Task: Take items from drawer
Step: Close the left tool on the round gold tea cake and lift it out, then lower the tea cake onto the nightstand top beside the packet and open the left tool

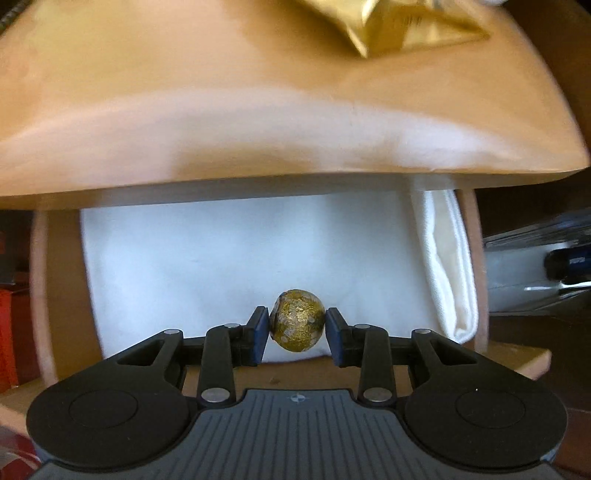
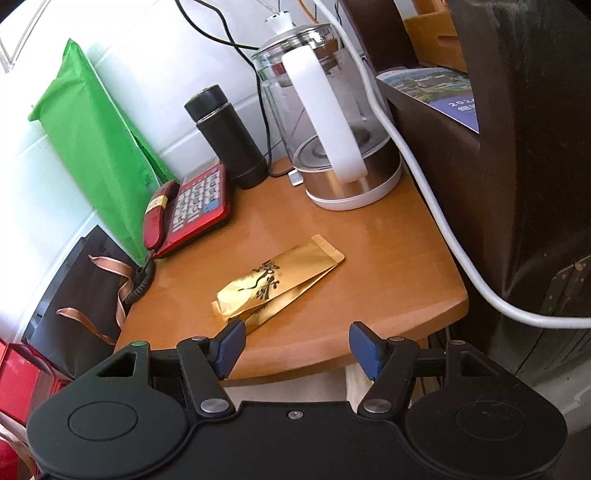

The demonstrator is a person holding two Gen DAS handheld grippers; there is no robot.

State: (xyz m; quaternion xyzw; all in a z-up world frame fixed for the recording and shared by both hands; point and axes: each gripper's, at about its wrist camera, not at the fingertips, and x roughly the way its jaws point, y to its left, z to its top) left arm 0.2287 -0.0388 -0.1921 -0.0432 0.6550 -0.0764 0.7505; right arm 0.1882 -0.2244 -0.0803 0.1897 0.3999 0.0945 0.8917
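My left gripper (image 1: 297, 325) is shut on a small gold-foil ball (image 1: 297, 320), held over the open drawer (image 1: 59, 295), which is lined with white cloth (image 1: 221, 266). The wooden tabletop (image 1: 184, 110) overhangs the drawer. A gold foil packet (image 2: 277, 280) lies on the tabletop (image 2: 388, 240); its corner also shows in the left wrist view (image 1: 399, 26). My right gripper (image 2: 297, 347) is open and empty, just before the table's front edge, near the packet's near end.
On the table stand a glass kettle (image 2: 332, 122), a black flask (image 2: 229, 136) and a red telephone (image 2: 192, 206). A green bag (image 2: 96, 147) leans on the wall. A dark cabinet (image 2: 517, 166) and white cable (image 2: 424, 177) are at the right.
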